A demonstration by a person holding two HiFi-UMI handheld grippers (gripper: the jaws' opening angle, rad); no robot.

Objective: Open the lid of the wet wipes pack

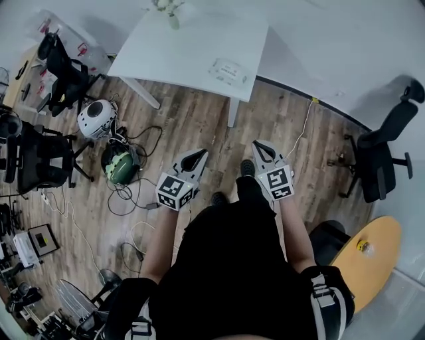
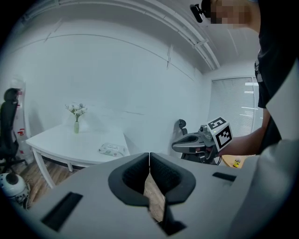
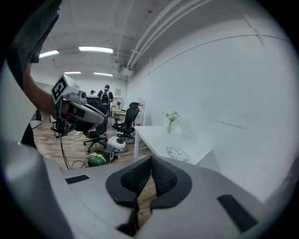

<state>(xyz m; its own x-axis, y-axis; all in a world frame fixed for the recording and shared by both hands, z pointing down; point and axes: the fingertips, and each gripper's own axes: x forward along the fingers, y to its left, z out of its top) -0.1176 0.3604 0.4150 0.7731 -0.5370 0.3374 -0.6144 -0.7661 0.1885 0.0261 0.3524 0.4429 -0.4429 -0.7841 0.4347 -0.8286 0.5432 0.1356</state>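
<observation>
The wet wipes pack (image 1: 228, 70) lies flat on the white table (image 1: 166, 46), near its right edge, lid down; it also shows as a pale packet (image 2: 111, 149) in the left gripper view and as the wipes pack (image 3: 177, 153) in the right gripper view. My left gripper (image 1: 199, 155) and right gripper (image 1: 260, 147) hover side by side over the wooden floor, well short of the table. Both are shut with nothing between their jaws. In the gripper views the left gripper (image 2: 149, 158) and right gripper (image 3: 151, 163) have their tips touching.
A small vase of flowers (image 1: 170, 12) stands at the table's far edge. Office chairs (image 1: 56, 73), two helmets (image 1: 97, 118) and loose cables lie on the floor to the left. Another chair (image 1: 382, 149) and a round wooden table (image 1: 372, 255) are at the right.
</observation>
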